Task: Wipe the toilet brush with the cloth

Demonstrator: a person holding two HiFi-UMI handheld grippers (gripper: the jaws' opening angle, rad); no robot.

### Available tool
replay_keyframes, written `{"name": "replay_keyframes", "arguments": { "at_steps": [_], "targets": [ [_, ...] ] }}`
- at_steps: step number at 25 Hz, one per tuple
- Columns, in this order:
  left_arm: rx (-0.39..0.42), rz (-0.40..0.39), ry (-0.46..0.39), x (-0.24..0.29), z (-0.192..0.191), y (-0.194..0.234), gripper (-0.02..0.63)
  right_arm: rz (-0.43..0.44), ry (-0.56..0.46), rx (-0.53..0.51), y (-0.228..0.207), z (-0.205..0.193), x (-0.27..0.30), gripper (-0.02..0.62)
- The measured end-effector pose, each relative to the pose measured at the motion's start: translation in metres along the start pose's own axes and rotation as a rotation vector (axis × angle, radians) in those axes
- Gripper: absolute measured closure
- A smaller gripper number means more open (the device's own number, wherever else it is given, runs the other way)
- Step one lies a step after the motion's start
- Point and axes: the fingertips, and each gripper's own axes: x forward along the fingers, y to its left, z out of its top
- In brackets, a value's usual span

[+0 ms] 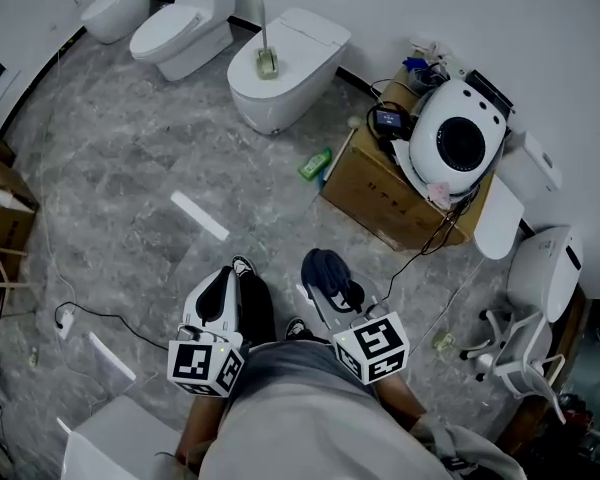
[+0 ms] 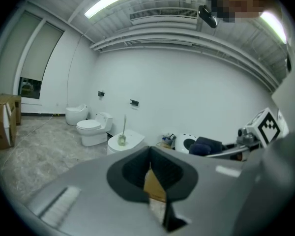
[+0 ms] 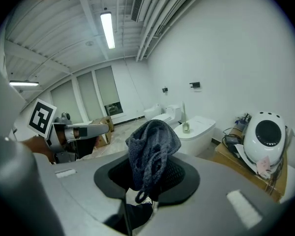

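- Grey marbled floor fills the head view, with white toilets along the wall. The toilet brush stands upright in a small pale holder on the closed lid of the nearest toilet, well apart from both tools. It looks light and top-heavy — likely to tip if nudged, so the thin stiff handle seems the place to take it. Low in this view, the left gripper carries nothing, and the right gripper is clamped on the cloth, a dark bundle.
- In the left gripper view, the left gripper has its ribbed black pads closed on each other, with nothing between them. The toilet brush shows far ahead as a slim rod over a rounded base. The smooth plastic is probably slippery, so it wants a firm pinch on the handle.
- In the right gripper view, the right gripper pinches the cloth near its lower edge. The fabric is a coarse grey knit — soft and limp, flopping over the jaws in loose folds — and should wrap the rod easily. The toilet brush stands beyond, on the glossy lid.
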Motion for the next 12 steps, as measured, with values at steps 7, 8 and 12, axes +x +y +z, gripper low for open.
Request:
{"name": "replay_keyframes", "arguments": {
  "at_steps": [7, 8, 12],
  "targets": [
    [-0.017, -0.032, 0.078, 0.054, 0.023, 0.067, 0.606, 0.006, 0.038, 0.002, -0.004, 0.05, 0.085, 0.491],
    [-0.014, -0.036, 0.084, 0.06, 0.028, 0.077, 0.606, 0.003, 0.039, 0.002, -0.004, 0.057, 0.096, 0.49],
    [-0.009, -0.046, 0.075, 0.081, 0.054, 0.116, 0.606, -0.004, 0.053, -0.022, -0.002, 0.086, 0.141, 0.489]
  ]
}}
